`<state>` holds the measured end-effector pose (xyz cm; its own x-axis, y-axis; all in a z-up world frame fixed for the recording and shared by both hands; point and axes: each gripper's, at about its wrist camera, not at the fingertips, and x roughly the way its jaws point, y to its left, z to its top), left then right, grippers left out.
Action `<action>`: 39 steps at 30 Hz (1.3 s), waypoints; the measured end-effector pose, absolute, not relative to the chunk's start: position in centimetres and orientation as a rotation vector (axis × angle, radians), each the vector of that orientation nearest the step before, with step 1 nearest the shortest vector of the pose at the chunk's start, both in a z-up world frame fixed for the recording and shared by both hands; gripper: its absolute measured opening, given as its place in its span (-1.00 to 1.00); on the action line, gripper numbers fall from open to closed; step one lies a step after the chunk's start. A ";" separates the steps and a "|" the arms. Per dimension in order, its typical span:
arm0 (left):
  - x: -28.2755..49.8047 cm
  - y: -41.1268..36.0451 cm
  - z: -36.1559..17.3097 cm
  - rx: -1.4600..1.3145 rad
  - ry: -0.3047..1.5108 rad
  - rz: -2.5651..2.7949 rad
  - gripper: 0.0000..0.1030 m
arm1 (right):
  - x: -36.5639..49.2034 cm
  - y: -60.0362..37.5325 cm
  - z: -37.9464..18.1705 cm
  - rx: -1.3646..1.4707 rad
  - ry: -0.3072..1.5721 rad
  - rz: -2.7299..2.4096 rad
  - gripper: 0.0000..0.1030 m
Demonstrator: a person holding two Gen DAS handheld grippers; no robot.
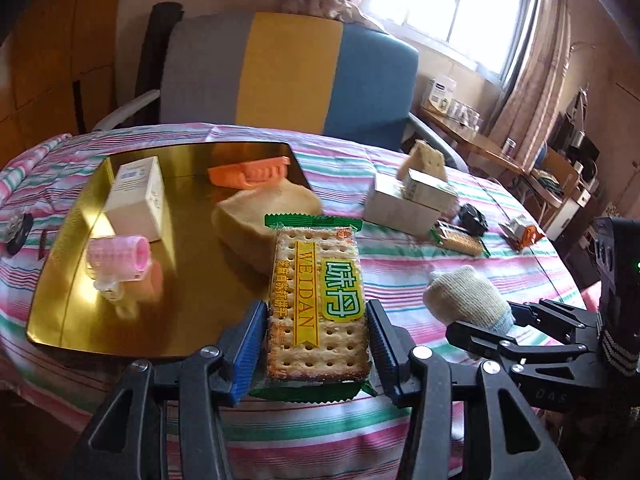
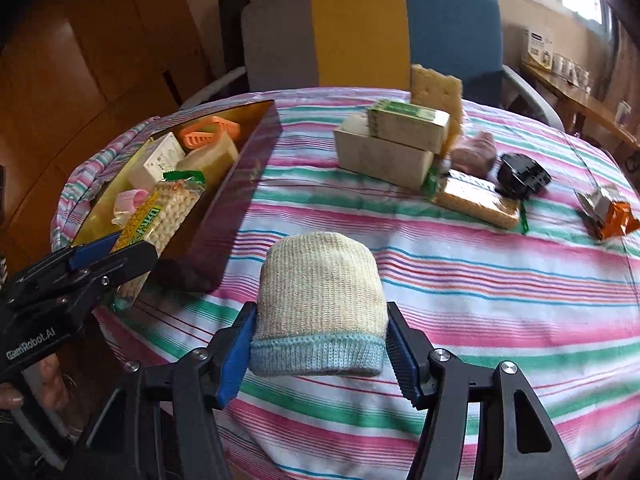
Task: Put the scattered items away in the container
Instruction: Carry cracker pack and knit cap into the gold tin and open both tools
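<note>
The left hand-held gripper (image 1: 318, 338) clamps a packet of crackers (image 1: 318, 304) at the lower centre of its own view, beside the near edge of the gold tray (image 1: 60, 304). That view looks down into the tray: a white box (image 1: 138, 200), a pink roller (image 1: 120, 264), an orange clip (image 1: 248, 174) and a sponge block (image 1: 260, 216). The right wrist view shows the tray's dark outer wall at its left, and more on the bench (image 2: 480, 300): a second cracker packet (image 2: 476, 200), a black plug (image 2: 522, 176) and an orange wrapper (image 2: 610, 210). The right hand-held gripper (image 2: 320, 344) grips a rolled knit glove (image 2: 320, 300) there.
</note>
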<state>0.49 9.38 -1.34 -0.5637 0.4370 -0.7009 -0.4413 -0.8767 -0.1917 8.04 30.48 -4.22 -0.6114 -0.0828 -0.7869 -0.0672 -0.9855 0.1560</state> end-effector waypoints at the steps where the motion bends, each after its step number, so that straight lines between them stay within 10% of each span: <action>1: 0.0 8.6 -1.2 -1.078 -0.006 2.431 -0.01 | 7.6 29.8 -3.9 1.365 -0.248 -2.791 0.20; 29: -5.7 2.6 -0.2 -1.070 -0.041 2.617 0.00 | -0.6 19.1 0.4 1.144 -0.036 -2.684 0.22; 39: -5.7 2.4 -1.2 -1.133 -0.066 2.602 0.02 | -1.1 19.6 -0.7 1.194 -0.124 -2.669 0.53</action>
